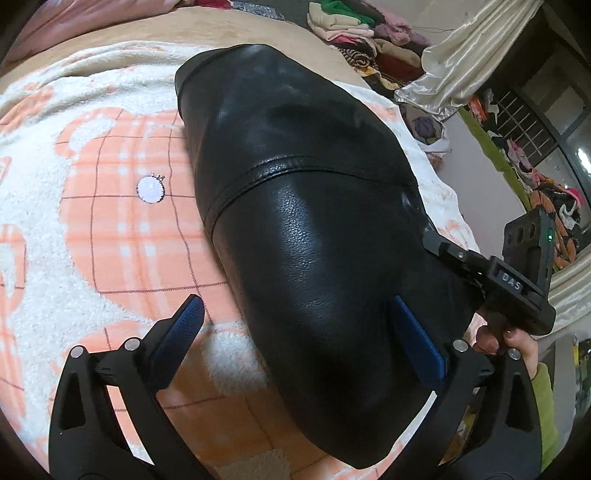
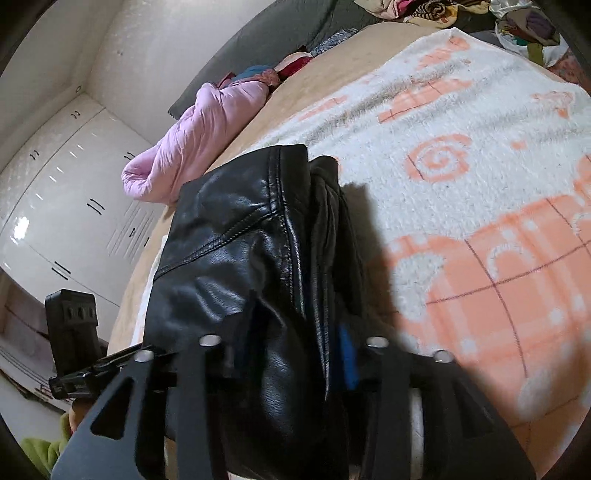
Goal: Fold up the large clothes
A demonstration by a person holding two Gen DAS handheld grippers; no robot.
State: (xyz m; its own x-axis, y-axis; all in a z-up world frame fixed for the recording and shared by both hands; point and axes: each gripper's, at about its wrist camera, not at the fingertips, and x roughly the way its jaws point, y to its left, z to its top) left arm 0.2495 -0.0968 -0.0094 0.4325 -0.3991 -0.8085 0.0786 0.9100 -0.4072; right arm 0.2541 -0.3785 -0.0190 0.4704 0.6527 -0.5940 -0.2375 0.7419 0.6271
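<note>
A black leather jacket (image 1: 295,192) lies folded into a long bundle on a white and orange fleece blanket (image 1: 110,192). My left gripper (image 1: 295,301) is open wide at the bundle's near end. One blue pad (image 1: 413,332) rests on the leather and the other hangs over the blanket. In the right wrist view the jacket (image 2: 229,258) bulges up between the fingers of my right gripper (image 2: 299,314), which is shut on its folded edge. The right gripper's body (image 1: 517,284) shows in the left wrist view at the jacket's right edge, held by a hand in a green sleeve.
A pink quilt (image 2: 184,140) lies crumpled at the bed's far left side. Piles of clothes (image 1: 354,26) and a cream curtain (image 1: 461,55) stand beyond the bed. White wardrobe doors (image 2: 55,206) line the left wall. The blanket (image 2: 461,166) spreads out to the right of the jacket.
</note>
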